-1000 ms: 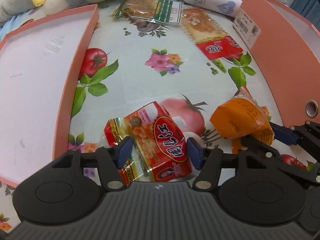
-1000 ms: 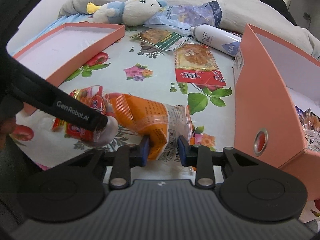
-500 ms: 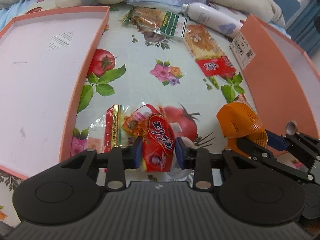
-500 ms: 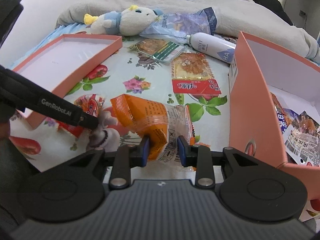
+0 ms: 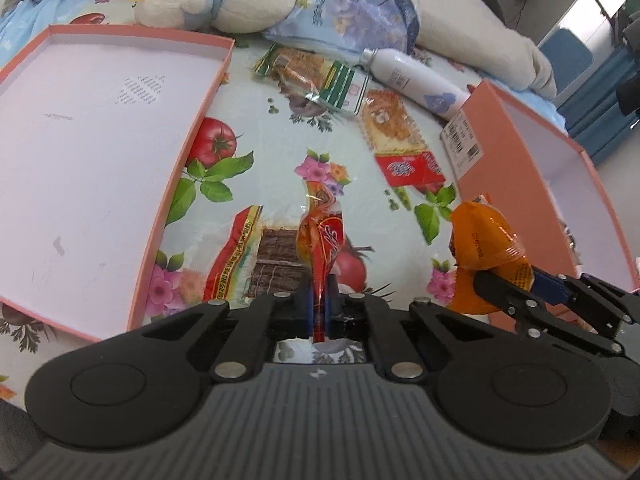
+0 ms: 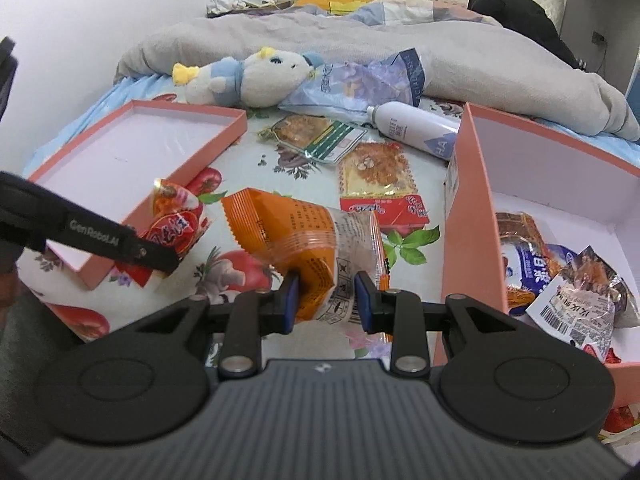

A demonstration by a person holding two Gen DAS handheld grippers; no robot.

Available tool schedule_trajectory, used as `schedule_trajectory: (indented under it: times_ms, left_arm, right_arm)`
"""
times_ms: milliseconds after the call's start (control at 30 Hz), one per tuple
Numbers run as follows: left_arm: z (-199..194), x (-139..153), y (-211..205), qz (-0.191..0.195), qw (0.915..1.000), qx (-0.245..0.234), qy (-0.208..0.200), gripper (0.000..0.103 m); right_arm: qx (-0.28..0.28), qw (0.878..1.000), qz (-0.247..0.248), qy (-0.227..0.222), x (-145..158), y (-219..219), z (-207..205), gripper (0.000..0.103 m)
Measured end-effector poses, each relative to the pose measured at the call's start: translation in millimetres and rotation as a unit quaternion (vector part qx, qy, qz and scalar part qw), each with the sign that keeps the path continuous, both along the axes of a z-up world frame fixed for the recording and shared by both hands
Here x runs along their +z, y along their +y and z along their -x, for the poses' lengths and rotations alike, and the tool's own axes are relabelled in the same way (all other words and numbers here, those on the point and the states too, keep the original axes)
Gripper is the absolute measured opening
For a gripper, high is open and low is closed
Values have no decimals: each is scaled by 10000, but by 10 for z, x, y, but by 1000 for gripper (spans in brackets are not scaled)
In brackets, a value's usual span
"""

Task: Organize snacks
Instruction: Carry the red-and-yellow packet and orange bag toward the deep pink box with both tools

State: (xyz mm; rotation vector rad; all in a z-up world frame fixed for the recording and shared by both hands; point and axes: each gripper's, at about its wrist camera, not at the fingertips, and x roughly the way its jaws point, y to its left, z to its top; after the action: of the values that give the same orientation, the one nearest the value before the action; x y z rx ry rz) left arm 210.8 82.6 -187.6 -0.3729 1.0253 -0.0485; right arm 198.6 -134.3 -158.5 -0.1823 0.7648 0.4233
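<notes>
Snack packets (image 5: pixel 322 240) in both tongs

We see a tablecloth (image 5: pixel 272 168) printed with red tomatoes, green leaves and pink flowers. Left of it sits a salmon-pink tray (image 5: pixel 176 168) with a pale lilac inside. On the cloth: a red snack packet (image 5: pixel 324 236), an orange one (image 6: pixel 296 232), and a white-and-blue plush (image 6: pixel 248 80).

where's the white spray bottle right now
The white spray bottle lies on its side at the far end of the flowered cloth, between the blue-purple bag and the deep pink box, just beyond the snack packets.
</notes>
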Motion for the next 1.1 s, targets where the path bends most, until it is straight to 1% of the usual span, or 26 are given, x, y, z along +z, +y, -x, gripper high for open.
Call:
schedule_trajectory:
  times_ms: [233, 600, 833, 1100]
  left_arm:
    - [22, 358, -59, 98, 9994, 16, -333, 5]
    - [-117, 1075, -307, 239, 9952, -5, -950, 5]
    - [-245, 1533, -558, 347, 9903, -111, -1340, 5]
    - [-407, 2074, -980, 318, 9818, -424, -1822, 5]
  right_arm:
    - [12, 9998, -56, -166, 235, 0, -16, 32]
    - [-147, 9976, -215, -646, 863, -245, -136, 33]
    - [-294, 9943, -313, -981, 1211, -468, -224, 33]
    - [-462, 9882, -394, -1409, 1608, -779, -368, 33]
